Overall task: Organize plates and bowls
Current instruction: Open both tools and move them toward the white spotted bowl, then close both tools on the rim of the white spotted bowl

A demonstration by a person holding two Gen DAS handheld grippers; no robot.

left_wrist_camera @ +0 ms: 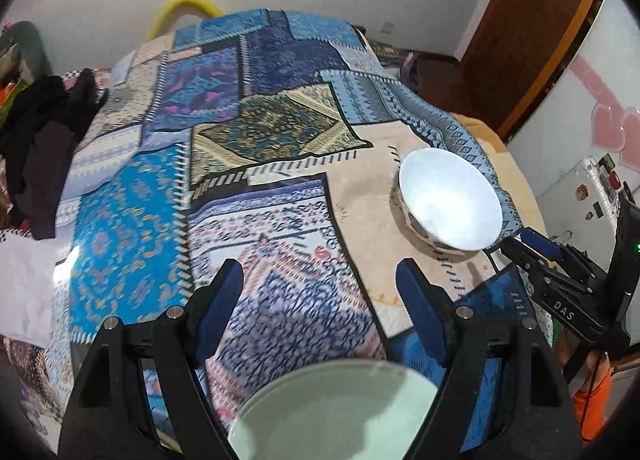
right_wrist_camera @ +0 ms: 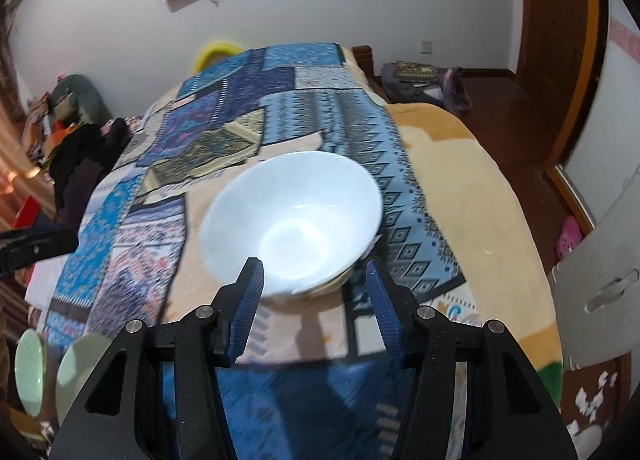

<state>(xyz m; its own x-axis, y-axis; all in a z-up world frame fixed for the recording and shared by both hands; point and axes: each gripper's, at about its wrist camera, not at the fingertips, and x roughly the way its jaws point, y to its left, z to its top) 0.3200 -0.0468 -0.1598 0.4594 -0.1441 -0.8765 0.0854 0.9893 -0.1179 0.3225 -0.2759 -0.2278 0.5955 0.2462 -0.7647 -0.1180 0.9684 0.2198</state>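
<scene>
White porcelain marks the main piece: a white bowl sits upright on the patterned cloth over the bed, near its right edge. The right tool has its jaws partly apart at the bowl's near rim, empty and not pressing on it. The left tool stands wide open and holds nothing, with a pale green dish lying just under it. Two green bowls lie apart at the left. Nothing looks stacked or gathered yet, so I judge the sorting barely begun

Both tongs agape, empty
</scene>
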